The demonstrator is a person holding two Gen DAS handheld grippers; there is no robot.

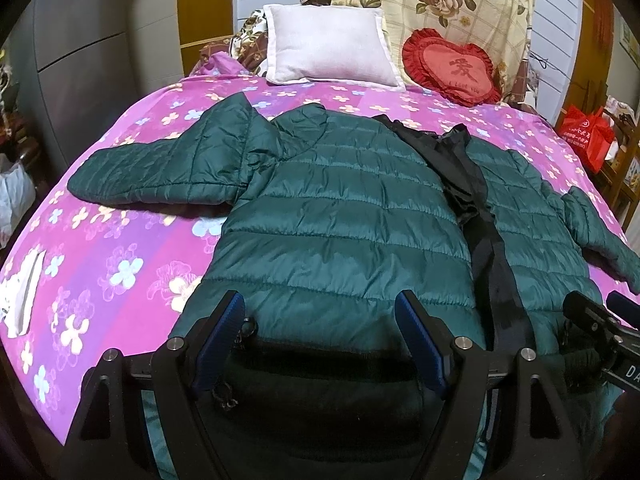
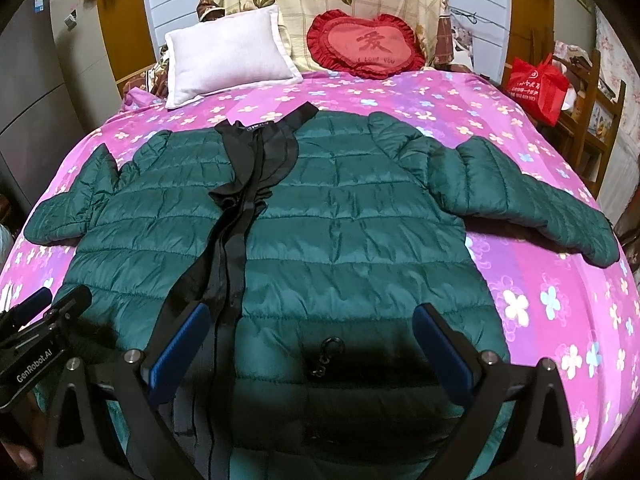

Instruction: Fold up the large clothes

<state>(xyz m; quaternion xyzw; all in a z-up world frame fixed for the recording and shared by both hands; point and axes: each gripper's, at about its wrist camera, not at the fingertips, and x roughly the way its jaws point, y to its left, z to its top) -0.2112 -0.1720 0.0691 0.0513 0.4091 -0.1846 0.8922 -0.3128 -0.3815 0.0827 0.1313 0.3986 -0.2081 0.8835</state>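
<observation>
bed (image 1: 120, 240) with pink floral cover fills scene. green quilted jacket (image 1: 340, 216) lies flat, front up, across bed middle, sleeves spread to both sides, black zipper band down centre. white pillow (image 2: 228, 56) and red heart cushion (image 2: 366, 46) beyond jacket collar. left gripper (image 1: 320, 336) and right gripper (image 2: 312, 348) hover over jacket hem, jaws spread wide, gripping nothing.
</observation>
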